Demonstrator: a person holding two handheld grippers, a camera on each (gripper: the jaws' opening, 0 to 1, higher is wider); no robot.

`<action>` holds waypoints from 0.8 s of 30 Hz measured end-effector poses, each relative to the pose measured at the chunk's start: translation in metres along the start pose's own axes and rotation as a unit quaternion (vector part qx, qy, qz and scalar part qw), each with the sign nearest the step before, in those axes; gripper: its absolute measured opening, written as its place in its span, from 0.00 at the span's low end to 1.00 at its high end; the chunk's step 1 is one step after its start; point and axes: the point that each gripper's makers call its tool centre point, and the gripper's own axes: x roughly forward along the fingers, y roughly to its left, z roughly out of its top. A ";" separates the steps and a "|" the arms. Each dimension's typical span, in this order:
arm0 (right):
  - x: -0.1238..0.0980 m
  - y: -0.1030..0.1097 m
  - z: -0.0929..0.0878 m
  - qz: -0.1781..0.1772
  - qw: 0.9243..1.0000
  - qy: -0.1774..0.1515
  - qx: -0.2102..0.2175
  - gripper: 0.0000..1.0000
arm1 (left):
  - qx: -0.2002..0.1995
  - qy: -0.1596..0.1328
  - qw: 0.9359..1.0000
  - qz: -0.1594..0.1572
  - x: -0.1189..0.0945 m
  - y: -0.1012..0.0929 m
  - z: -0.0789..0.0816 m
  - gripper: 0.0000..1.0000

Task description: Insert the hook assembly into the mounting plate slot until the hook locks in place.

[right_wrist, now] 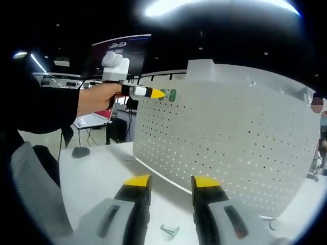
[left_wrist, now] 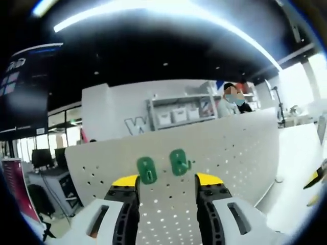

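Upright on the white counter (right_wrist: 97,178) stands the perforated mounting plate (right_wrist: 230,138). Two green hooks (left_wrist: 162,166) sit side by side on its face near the top edge, straight ahead of the left claw (left_wrist: 167,185), spread empty and nearest them. Right claw (right_wrist: 169,185), also spread, hangs low over a small metal clip (right_wrist: 170,230).

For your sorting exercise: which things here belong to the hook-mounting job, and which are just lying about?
Job: white pegboard; two green hooks on it; left gripper near them; right gripper.
Lying about: small metal clip on the table; dark round object.
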 end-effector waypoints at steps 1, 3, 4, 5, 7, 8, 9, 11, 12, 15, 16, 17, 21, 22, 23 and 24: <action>0.000 0.001 0.000 0.002 1.000 0.000 0.000 0.29 | -0.001 0.000 1.000 -0.002 -0.002 -0.001 -0.001 0.47; 0.001 0.003 -0.001 0.004 1.000 0.001 -0.001 0.29 | -0.002 0.000 1.000 -0.005 -0.006 -0.003 -0.002 0.50; 0.001 0.003 -0.001 0.005 1.000 0.002 -0.001 0.29 | -0.004 0.001 1.000 -0.007 -0.008 -0.005 -0.003 0.51; 0.001 0.003 -0.001 0.006 1.000 0.002 -0.001 0.29 | -0.006 0.001 1.000 -0.009 -0.010 -0.006 -0.004 0.52; 0.001 0.004 -0.001 0.007 1.000 0.002 -0.001 0.29 | -0.008 0.004 1.000 -0.013 -0.013 -0.009 -0.006 0.53; 0.001 0.005 -0.002 0.008 1.000 0.003 -0.001 0.29 | -0.009 0.005 1.000 -0.016 -0.016 -0.011 -0.007 0.53; 0.001 0.005 -0.002 0.009 1.000 0.004 -0.001 0.29 | -0.010 0.005 1.000 -0.018 -0.018 -0.013 -0.008 0.54; 0.002 0.007 -0.002 0.012 1.000 0.005 -0.002 0.29 | -0.010 0.009 1.000 -0.023 -0.022 -0.016 -0.011 0.55; 0.002 0.007 -0.002 0.012 1.000 0.005 -0.003 0.29 | -0.011 0.009 1.000 -0.025 -0.024 -0.017 -0.013 0.56; 0.003 0.009 -0.003 0.015 1.000 0.006 -0.003 0.29 | -0.013 0.013 0.999 -0.030 -0.029 -0.021 -0.017 0.56; 0.003 0.010 -0.003 0.016 1.000 0.006 -0.003 0.29 | -0.014 0.014 0.999 -0.031 -0.032 -0.022 -0.018 0.57; 0.003 0.010 -0.003 0.017 1.000 0.007 -0.003 0.29 | -0.015 0.015 0.999 -0.032 -0.033 -0.023 -0.019 0.57; 0.003 0.012 -0.005 0.020 1.000 0.009 -0.005 0.29 | -0.020 0.019 0.999 -0.040 -0.040 -0.028 -0.023 0.57; 0.003 0.012 -0.005 0.020 1.000 0.009 -0.005 0.29 | -0.019 0.020 0.999 -0.042 -0.042 -0.030 -0.024 0.57; 0.003 0.012 -0.005 0.021 1.000 0.010 -0.005 0.29 | -0.017 0.022 0.999 -0.045 -0.045 -0.032 -0.025 0.57; 0.003 0.012 -0.006 0.022 1.000 0.010 -0.005 0.29 | -0.017 0.022 0.999 -0.047 -0.046 -0.033 -0.026 0.57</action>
